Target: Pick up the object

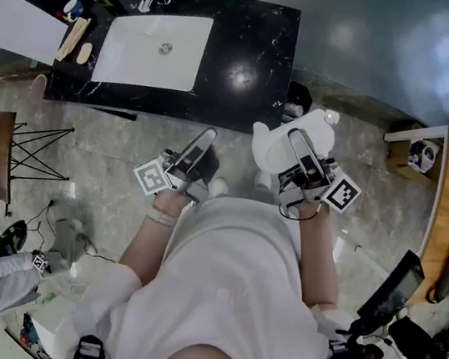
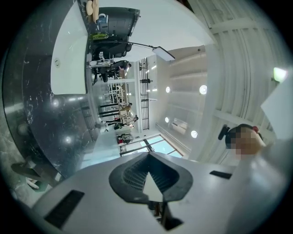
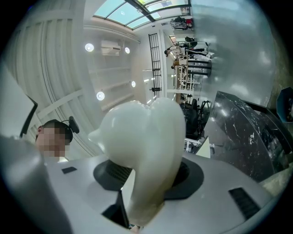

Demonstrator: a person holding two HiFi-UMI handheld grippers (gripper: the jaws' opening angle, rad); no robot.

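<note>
White object [image 3: 145,141]: glossy, rounded, kinda blobby white piece with a little nub on one side. It's up in the air in front of the person's chest, over the floor [image 1: 111,148], not resting on anything.
Grip: the right tongs [image 1: 298,144] are clamped on its narrower lower end, and the fat part sticks out past the tips. In the right gripper view the pads press on it from both sides.
Left tongs [image 2: 149,160]: closed tip to tip with nothing between them, held just beside the right ones, not touching the object.
Table [image 1: 252,60]: black marble top with a white sink [image 1: 152,49] set into it, further out in front. The object is well apart from it.
Step in hand: imo the pick-up itself already looks done, since the thing hangs clear of every surface. What's going on now is just holding it.
Next move calls for: a steady squeeze and no jerky wrist. That surface looks slick and curved, and most of the weight seems to sit beyond the pads, so I'd guess it could twist or slide out if the grip eases.
Can't tell: what the object actually is, or where it's supposed to end up.
</note>
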